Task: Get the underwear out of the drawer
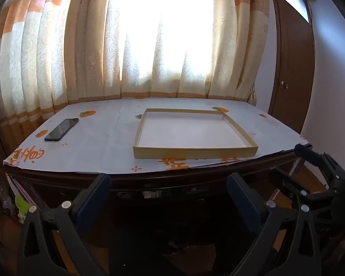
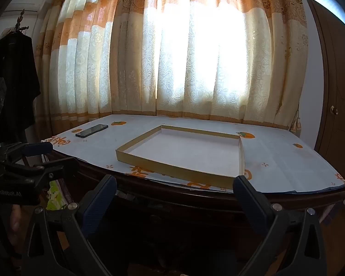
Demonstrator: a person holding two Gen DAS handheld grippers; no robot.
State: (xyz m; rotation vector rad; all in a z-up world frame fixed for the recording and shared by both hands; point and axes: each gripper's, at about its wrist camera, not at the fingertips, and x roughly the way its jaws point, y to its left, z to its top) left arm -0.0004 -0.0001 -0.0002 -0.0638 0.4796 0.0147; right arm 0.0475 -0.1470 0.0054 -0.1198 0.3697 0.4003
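Both hand-held grippers are being held spread wide with nothing between the fingers: the left hand-held gripper (image 1: 169, 184) and the right hand-held gripper (image 2: 174, 186), each below the front edge of the desk (image 1: 103, 142). A shallow cardboard tray (image 1: 195, 151) is lying near the front edge, a phone (image 1: 62, 129) toward the left edge. The underwear and the drawer cannot be made out under the dark desk front.

"GenRobot.AI" on left gripper (image 2: 46, 158) body (white lettering); tablecloth (image 2: 287, 174) characters unreadable.
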